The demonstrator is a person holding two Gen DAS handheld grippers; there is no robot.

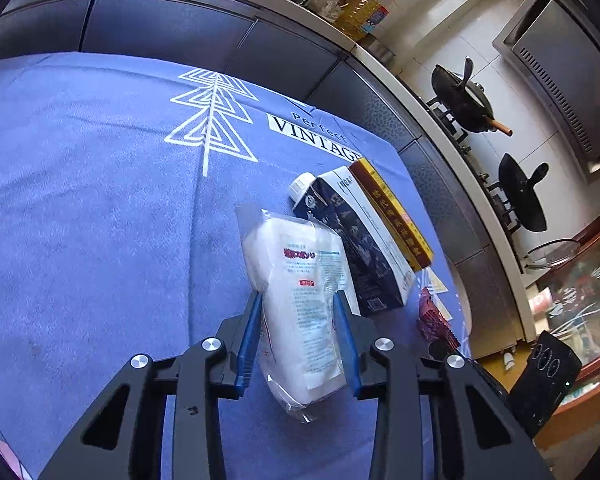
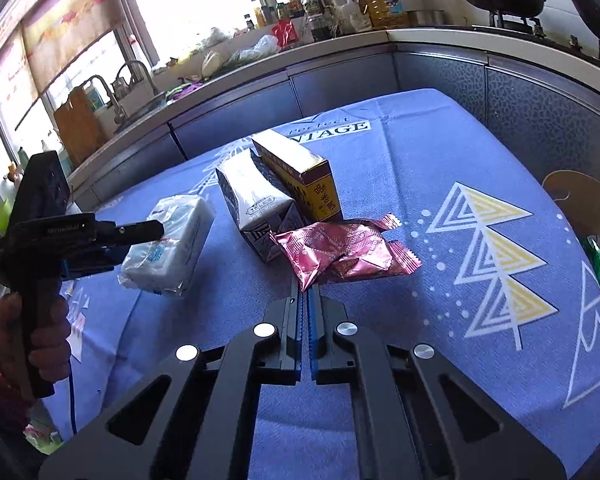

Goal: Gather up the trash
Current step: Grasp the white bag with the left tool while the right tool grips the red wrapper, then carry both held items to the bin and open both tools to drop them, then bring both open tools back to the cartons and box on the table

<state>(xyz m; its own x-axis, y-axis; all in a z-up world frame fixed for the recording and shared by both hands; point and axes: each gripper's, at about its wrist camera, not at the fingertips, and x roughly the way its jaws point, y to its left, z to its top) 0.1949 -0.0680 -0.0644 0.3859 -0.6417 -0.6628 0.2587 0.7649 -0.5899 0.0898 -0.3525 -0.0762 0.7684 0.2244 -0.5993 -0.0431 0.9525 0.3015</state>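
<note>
A white plastic packet (image 1: pixel 300 312) lies on the blue tablecloth (image 1: pixel 100 200), and my left gripper (image 1: pixel 298 300) has a blue finger on each side of it, closed against it. The packet also shows in the right wrist view (image 2: pixel 172 236), with the left gripper (image 2: pixel 140 240) on it. Behind it lie a dark milk carton (image 1: pixel 356 240) and a yellow-brown box (image 1: pixel 392 212), touching each other. My right gripper (image 2: pixel 309 292) is shut on the corner of a pink foil wrapper (image 2: pixel 340 252), which lies in front of the carton (image 2: pixel 252 204) and box (image 2: pixel 300 168).
A paper bag (image 2: pixel 580 208) with green contents stands at the table's right edge. Behind the table runs a kitchen counter (image 2: pixel 340 40) with bottles, a sink and woks (image 1: pixel 464 96) on a stove. A black device (image 1: pixel 544 380) sits beyond the table.
</note>
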